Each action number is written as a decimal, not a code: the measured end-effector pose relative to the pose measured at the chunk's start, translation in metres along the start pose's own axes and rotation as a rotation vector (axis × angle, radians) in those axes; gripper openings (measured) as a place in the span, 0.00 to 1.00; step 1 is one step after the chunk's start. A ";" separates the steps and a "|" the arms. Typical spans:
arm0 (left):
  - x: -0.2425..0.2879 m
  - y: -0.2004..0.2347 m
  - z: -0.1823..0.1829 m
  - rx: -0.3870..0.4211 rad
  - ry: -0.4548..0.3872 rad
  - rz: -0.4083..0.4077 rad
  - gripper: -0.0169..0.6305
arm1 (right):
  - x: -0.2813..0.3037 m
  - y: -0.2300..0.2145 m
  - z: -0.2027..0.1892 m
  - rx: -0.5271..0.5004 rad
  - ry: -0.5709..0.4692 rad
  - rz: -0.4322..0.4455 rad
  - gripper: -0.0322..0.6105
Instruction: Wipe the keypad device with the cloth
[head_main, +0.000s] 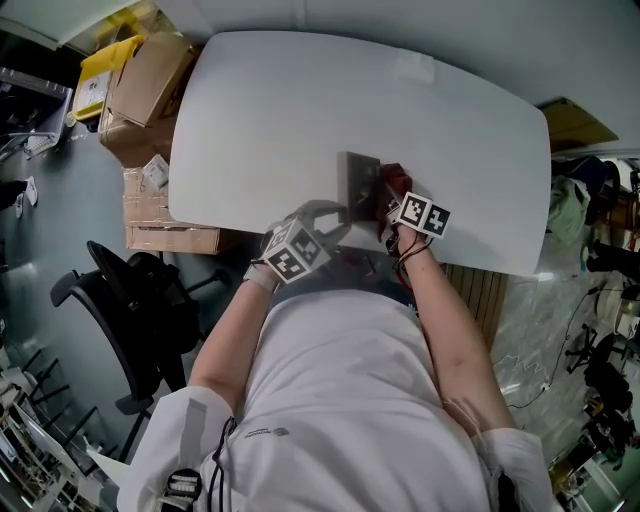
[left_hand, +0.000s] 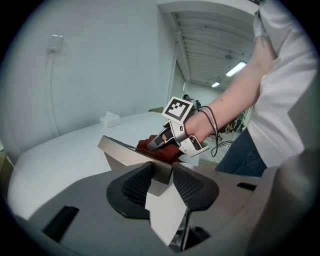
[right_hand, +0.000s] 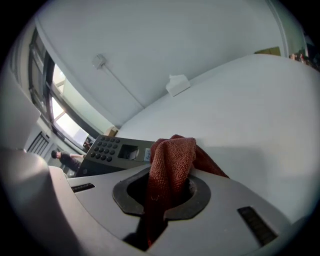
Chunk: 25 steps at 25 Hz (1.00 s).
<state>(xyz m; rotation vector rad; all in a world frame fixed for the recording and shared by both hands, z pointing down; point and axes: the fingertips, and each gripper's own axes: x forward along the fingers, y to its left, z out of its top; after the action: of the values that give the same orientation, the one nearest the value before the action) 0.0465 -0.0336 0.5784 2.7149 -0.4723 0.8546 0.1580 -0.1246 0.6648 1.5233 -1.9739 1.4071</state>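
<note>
On white table (head_main: 300, 100) nr boxes (head_main: 150, 85), L gripper (left_hand: 162, 174) clamps keypad (right_hand: 111, 150); R gripper (right_hand: 167, 194) grips cloth (right_hand: 172, 155).

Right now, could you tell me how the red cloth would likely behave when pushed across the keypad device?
The cloth bunches and folds over the right gripper, so it is probably floppy and would crumple rather than slide flat. Its nubbly weave looks grippy, likely not slippery.
</note>
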 end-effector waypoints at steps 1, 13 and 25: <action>0.000 0.000 0.000 -0.001 -0.001 0.001 0.22 | 0.000 0.001 0.000 -0.024 0.002 -0.007 0.13; -0.006 -0.001 -0.005 0.001 0.010 -0.022 0.22 | -0.016 0.006 -0.029 -0.046 0.073 0.010 0.13; -0.008 -0.001 -0.008 0.012 0.003 -0.026 0.22 | -0.036 0.054 -0.019 -0.111 0.065 0.094 0.13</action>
<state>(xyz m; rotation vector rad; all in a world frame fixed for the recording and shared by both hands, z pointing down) 0.0366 -0.0285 0.5798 2.7243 -0.4316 0.8579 0.1202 -0.0892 0.6207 1.3371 -2.0711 1.3403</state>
